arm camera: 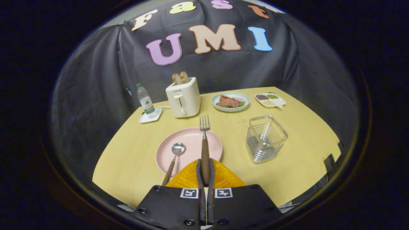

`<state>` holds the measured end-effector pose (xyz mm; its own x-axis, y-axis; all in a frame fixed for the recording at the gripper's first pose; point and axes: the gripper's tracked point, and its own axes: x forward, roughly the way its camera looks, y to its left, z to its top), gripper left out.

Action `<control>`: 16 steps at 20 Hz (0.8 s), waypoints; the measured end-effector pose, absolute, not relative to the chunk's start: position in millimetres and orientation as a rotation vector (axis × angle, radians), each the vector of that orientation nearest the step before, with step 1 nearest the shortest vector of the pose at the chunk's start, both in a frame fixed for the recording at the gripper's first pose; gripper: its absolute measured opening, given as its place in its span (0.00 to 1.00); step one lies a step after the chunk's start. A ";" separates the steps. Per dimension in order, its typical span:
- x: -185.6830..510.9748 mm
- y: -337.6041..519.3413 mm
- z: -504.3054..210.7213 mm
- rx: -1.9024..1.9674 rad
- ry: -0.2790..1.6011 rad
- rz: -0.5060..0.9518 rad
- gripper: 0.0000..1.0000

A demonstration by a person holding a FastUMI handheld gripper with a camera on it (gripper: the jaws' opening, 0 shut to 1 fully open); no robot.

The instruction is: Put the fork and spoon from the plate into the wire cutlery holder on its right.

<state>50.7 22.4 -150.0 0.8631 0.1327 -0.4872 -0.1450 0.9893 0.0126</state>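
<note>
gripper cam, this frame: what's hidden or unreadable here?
- Lower end of the fork handle: hidden between the gripper fingers shut on it.
- Spoon handle end: hidden behind the gripper body.
- Near rim of the pink plate: covered by the fingers.
- Bottom of the wire cutlery holder: too blurred to tell what it holds.
- Divided dish contents: too small to identify.

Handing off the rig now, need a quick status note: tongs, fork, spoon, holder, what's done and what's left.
Tongs: shut on the fork handle, tines pointing ahead over the plate.
Spoon: lying on the plate, left of the fork, handle over the near rim.
Holder: right of the plate, upright, nothing in it.
Done: fork gripped.
Left: fork into the holder, then the spoon.
</note>
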 end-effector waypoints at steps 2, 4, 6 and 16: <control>54.0 -4.6 -125.5 -0.045 0.489 0.115 0.04; 56.6 -32.1 -104.3 -0.062 0.485 0.084 0.04; 55.4 -58.3 -89.0 -0.053 0.501 0.062 0.04; 46.6 -145.2 -95.2 -0.124 0.789 0.109 0.05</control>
